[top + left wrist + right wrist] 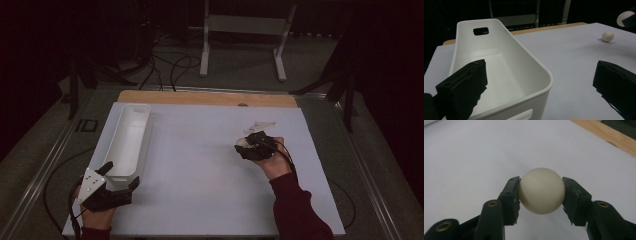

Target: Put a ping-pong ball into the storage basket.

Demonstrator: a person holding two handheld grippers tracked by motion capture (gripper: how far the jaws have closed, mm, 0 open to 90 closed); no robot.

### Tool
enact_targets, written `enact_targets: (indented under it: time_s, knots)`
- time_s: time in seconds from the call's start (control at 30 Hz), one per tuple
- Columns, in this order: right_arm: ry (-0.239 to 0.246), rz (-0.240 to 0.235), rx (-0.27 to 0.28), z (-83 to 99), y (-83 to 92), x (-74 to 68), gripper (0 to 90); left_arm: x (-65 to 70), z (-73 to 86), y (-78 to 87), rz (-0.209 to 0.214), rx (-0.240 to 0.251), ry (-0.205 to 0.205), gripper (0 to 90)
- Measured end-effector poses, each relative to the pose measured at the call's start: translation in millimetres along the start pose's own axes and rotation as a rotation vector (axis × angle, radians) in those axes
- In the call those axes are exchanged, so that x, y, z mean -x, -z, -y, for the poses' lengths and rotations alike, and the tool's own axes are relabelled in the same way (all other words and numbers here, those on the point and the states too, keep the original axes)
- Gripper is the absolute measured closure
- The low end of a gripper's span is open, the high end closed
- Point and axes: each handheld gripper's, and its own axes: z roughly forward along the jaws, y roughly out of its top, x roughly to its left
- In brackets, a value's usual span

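A cream ball [541,193] sits between the two black jaws of my right gripper [541,196], whose pads press on it from both sides, just over the white table surface [469,157]. From above, the right gripper [244,146] is right of the middle of the table. A long white bin [127,137] lies along the left side. My left gripper [121,175] stands open at the bin's near end. In the left gripper view, one jaw is over the inside of the bin [499,62] and the other is outside it. A cream ball [608,36] shows far off there.
A strip of bare wood [200,97] runs along the table's far edge. Beyond it a light metal stand [245,30] and loose cables [170,67] are on the floor. A wide stretch of white surface [195,150] lies between the bin and the right gripper.
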Motion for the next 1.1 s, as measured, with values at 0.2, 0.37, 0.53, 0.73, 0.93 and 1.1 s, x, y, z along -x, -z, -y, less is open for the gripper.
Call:
enact_targets:
  time_s: [0.2,0.37,0.53,0.73,0.93,1.1]
  knots:
    - [0.004,-0.011,0.016,-4.5,-2.7,-3.5,50.4,0.1,0.0,0.0,0.001,0.0,0.0,0.1]
    - [0.006,-0.019,0.029,-6.6,-3.8,-4.3,50.4,0.3,-0.1,0.0,0.001,0.0,0.0,0.1]
    - [0.004,-0.032,0.033,-9.9,-5.8,-5.3,50.4,0.2,-0.1,0.2,0.001,0.001,0.0,0.2]
    - [0.005,-0.054,0.022,-12.7,-9.7,-8.8,50.4,0.2,-0.1,0.3,0.001,0.003,0.001,0.1]
    - [0.013,-0.062,0.024,-15.1,-12.5,-12.3,50.4,0.1,-0.1,0.5,0.0,0.003,0.001,0.1]
    - [0.02,-0.068,0.031,-17.5,-13.1,-15.0,50.4,0.0,-0.1,0.4,0.0,0.002,0.002,0.1]
